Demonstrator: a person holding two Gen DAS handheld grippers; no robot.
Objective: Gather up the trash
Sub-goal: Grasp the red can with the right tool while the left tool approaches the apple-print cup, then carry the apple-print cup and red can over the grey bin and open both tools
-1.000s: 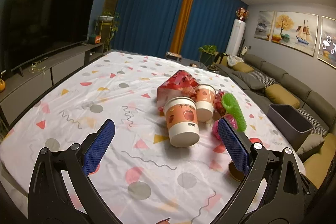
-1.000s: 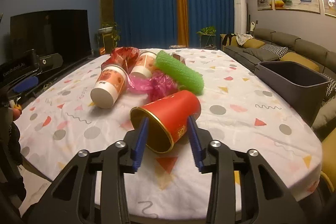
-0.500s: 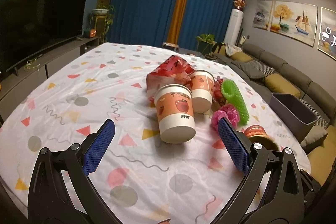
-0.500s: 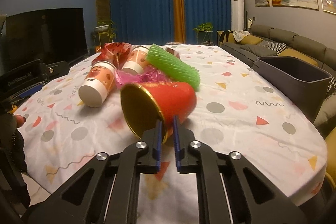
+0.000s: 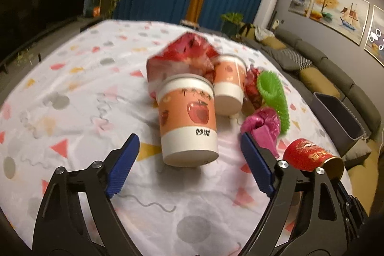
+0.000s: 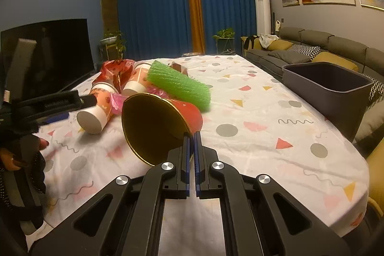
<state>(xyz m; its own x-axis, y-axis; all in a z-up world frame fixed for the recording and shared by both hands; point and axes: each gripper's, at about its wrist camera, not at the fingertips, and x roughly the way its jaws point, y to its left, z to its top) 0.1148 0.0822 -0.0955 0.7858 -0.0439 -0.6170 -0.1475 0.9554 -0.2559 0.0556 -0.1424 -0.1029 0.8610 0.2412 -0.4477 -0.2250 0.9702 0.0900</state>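
Observation:
An orange paper cup with an apple print (image 5: 187,121) lies on its side on the patterned tablecloth (image 5: 72,97). My left gripper (image 5: 187,136) straddles the cup's base. Its jaws are closing, and the blue pads (image 5: 122,164) stand clear of the cup. My right gripper (image 6: 191,133) is shut on the rim of a red cup with a gold inside (image 6: 168,119), tilted up off the cloth. The same red cup (image 5: 309,155) shows at the right of the left wrist view. A second orange cup (image 5: 229,85), a green foam net (image 5: 273,97), a pink bag (image 5: 261,124) and a red wrapper (image 5: 184,59) lie behind.
A grey bin (image 6: 328,88) stands beside the table's right edge, in front of a sofa (image 6: 312,47). A TV (image 6: 48,49) is on the left. A person's hand (image 6: 14,155) holds the left gripper (image 6: 55,102) at the left edge of the right wrist view.
My right gripper closed on the red cup's rim and tipped it up. My left gripper came forward and down to the orange apple cup, its jaws slightly narrower.

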